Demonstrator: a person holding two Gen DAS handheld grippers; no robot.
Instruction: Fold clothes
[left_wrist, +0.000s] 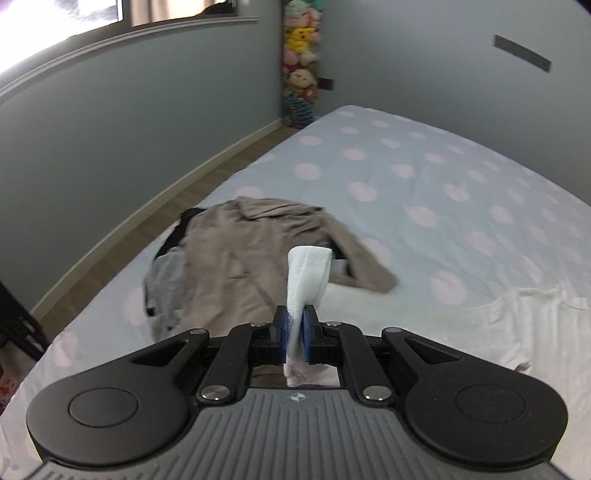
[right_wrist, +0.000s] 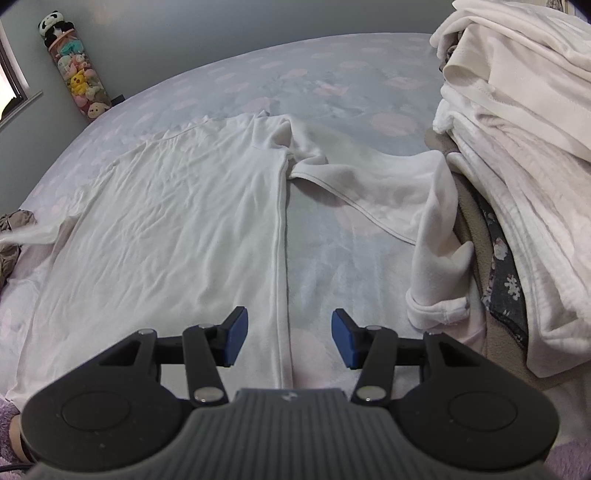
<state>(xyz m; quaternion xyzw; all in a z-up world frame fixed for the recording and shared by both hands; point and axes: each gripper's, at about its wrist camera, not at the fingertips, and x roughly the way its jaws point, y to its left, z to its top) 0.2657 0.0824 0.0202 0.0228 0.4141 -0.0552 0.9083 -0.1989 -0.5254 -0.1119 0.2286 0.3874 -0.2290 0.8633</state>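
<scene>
White shirt (right_wrist: 177, 221) cuff pinched in left tool (left_wrist: 294, 325): carry toward 3 o'clock over body, keep taut; right tool (right_wrist: 284, 343) open, ready to pin side seam.

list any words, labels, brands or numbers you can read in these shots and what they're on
No readable text in either view.
Left hand-held gripper body: a small white emblem, no letters.
Right hand-held gripper body: the same kind of emblem, blurred.
White garment, polka-dot sheet, plush toys: no legible print.
</scene>
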